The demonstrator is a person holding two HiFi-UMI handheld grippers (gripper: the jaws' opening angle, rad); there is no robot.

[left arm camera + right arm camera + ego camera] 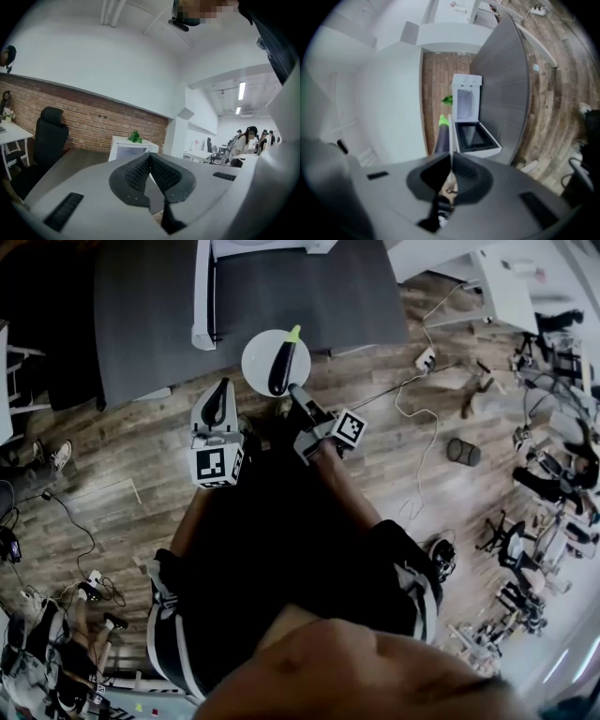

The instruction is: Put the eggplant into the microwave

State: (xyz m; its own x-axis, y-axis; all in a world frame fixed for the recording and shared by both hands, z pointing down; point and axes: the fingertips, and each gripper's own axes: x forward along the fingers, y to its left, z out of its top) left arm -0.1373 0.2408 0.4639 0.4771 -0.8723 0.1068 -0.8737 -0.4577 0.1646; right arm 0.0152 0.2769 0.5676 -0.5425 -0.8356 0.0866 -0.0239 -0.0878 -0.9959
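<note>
Right claw (451, 161) pinched tight on edge of plate (255, 360), w/ eggplant (282, 367) lying loose on top, held out in air. Left claw (150, 159) squeezed shut, nothing in it. Microwave (467, 101) ahead on table (508, 84), door (476, 136) open. Only thin rim held, so wobble likely. Could tip plate & roll eggplant off to floor. Could bump door too, if rushed in.

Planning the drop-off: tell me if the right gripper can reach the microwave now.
Probably yes: the microwave has its door open toward the right gripper. Nothing visible stands between them. The gripper is clamped on the plate, which carries the eggplant.
</note>
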